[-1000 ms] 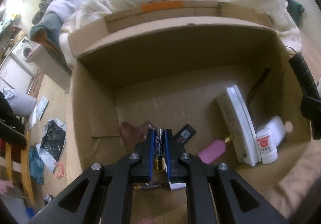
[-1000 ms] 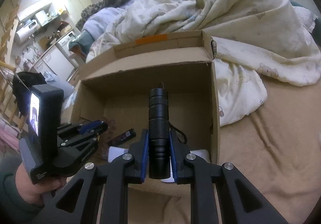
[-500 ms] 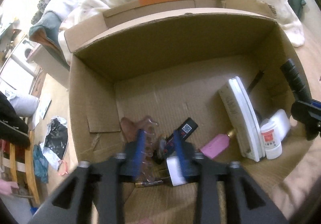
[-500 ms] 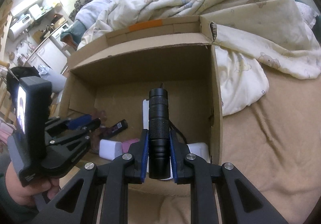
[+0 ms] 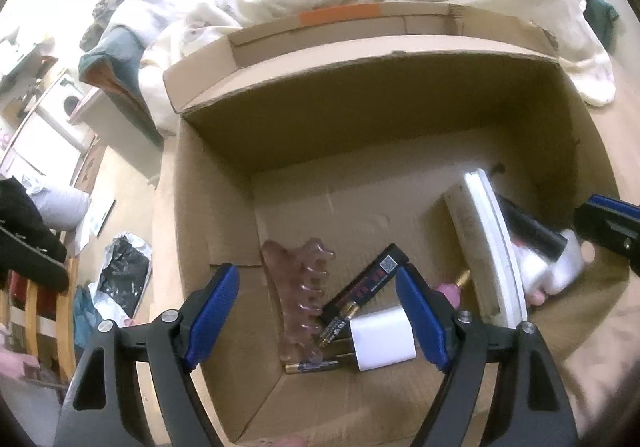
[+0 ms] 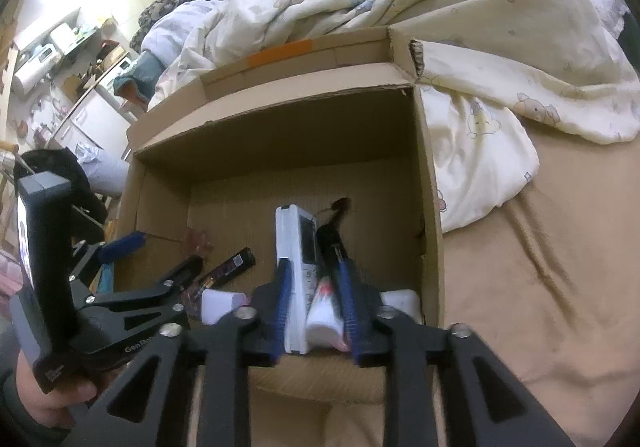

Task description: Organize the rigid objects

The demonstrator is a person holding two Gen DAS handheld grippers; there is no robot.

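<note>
Batteries [image 5: 340,321] and a black flashlight [image 5: 532,229] have just been released into the cardboard box [image 5: 320,107]; the left gripper [image 5: 316,317] is spread wide and empty, the right gripper [image 6: 314,303] narrowly parted, apparently gripping nothing. Both deliveries seem finished.

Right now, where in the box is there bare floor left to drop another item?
The far half of the box floor is bare, from the back wall down to the hair clip and the black stick. The left side by the clip is open too. The near right corner is crowded: remote, flashlight, white bottle, charger, batteries.
</note>
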